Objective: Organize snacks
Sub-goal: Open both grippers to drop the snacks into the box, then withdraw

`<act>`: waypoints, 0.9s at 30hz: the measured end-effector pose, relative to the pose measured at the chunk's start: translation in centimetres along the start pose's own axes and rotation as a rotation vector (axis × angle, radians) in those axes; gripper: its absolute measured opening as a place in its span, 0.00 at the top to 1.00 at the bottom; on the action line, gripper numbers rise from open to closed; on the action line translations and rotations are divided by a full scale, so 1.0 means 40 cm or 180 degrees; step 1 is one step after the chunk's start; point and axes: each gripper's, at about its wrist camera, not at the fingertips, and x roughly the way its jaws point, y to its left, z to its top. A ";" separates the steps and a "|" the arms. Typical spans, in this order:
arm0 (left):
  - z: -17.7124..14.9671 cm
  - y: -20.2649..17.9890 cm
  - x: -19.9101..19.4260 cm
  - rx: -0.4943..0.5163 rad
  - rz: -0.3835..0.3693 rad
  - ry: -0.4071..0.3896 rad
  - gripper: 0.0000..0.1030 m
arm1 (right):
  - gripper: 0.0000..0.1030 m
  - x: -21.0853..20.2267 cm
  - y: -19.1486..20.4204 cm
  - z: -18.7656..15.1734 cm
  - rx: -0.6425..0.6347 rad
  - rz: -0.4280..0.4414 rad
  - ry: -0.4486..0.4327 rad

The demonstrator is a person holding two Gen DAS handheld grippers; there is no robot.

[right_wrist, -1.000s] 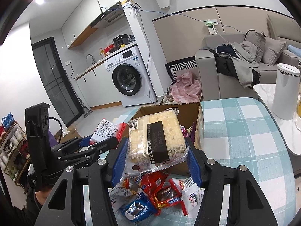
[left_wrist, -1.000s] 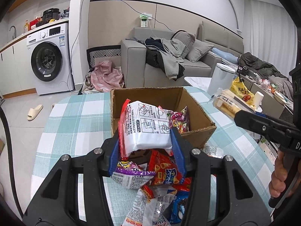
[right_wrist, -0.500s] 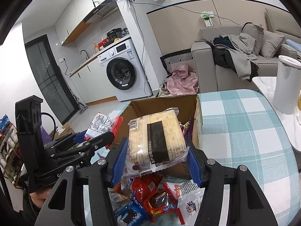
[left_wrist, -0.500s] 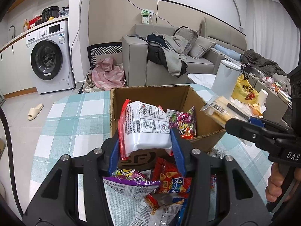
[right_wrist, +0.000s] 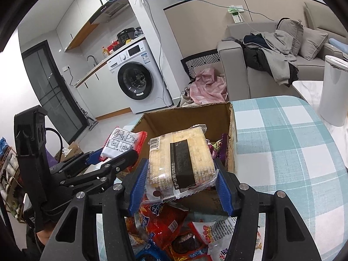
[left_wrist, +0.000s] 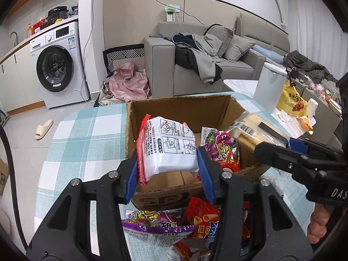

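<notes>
Washing machine (left_wrist: 54, 65) far left; grey sofa (left_wrist: 195, 74) under heaped clothes (left_wrist: 200, 58).

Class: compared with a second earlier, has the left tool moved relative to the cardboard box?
Yes. The left tool, gripping the white packet, has advanced toward the cardboard box.

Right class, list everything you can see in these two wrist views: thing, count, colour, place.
Open cardboard box: one, brown, on table.
Round checked tablecloth table: one, teal-white.
White-and-red snack packet: one, in left gripper.
Clear pale cracker pack: one, in right gripper.
Loose snack packets: several, red and purple, before box.
Purple snack packet: one, inside box.
Washing machine: one, white, background.
Sofa: one, grey, clothes on it.
Left gripper: black, blue pads, shut.
Right gripper: same, shut.
</notes>
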 end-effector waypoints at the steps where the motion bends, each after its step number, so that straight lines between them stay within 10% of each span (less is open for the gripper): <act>1: -0.001 -0.002 0.010 0.0013 0.0008 0.0015 0.55 | 0.43 0.005 -0.002 0.000 0.0004 0.0004 0.0006; 15: -0.011 -0.013 0.033 0.0128 0.0094 0.0139 0.54 | 0.40 0.040 -0.023 0.009 0.0018 -0.0014 0.0081; 20: -0.021 -0.014 -0.006 0.0132 0.0107 0.0074 0.20 | 0.24 0.009 -0.021 -0.005 -0.0052 0.0029 0.0012; 27: -0.057 -0.034 -0.074 0.0220 0.0128 0.0069 0.00 | 0.04 -0.046 -0.031 -0.030 -0.0087 0.0047 -0.0046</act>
